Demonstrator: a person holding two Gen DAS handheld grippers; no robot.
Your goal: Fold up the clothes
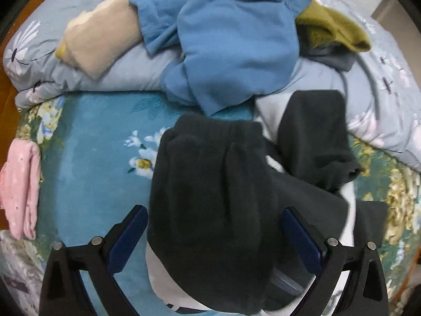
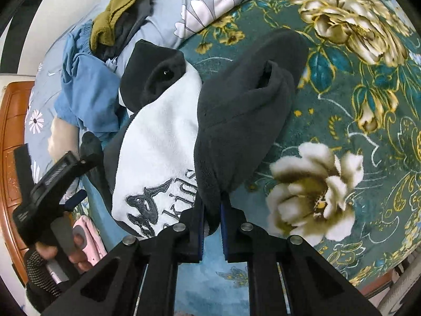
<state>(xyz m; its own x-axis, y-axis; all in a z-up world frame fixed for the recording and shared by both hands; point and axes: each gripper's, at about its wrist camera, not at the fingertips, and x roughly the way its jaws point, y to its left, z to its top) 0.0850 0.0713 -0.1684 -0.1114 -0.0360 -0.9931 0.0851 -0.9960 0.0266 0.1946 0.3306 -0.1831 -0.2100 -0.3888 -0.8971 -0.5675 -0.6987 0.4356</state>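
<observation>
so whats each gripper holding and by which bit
The right gripper pinches the dark sleeve at its lower edge; the left gripper is open, holding nothing.

You're looking at a matt, fuzzy fleece sweatshirt (image 2: 244,110), a plush floral blanket (image 2: 342,121) and glossy wooden furniture (image 2: 13,131).

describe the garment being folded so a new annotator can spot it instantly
Start at the teal floral blanket covering the bed, in front of the rumpled grey-blue duvet. The black-and-white sweatshirt lies there, one black sleeve pinched in the right tool. Unlike the blue top heaped on the duvet, it has a white chest panel with dark embroidered lettering.
</observation>
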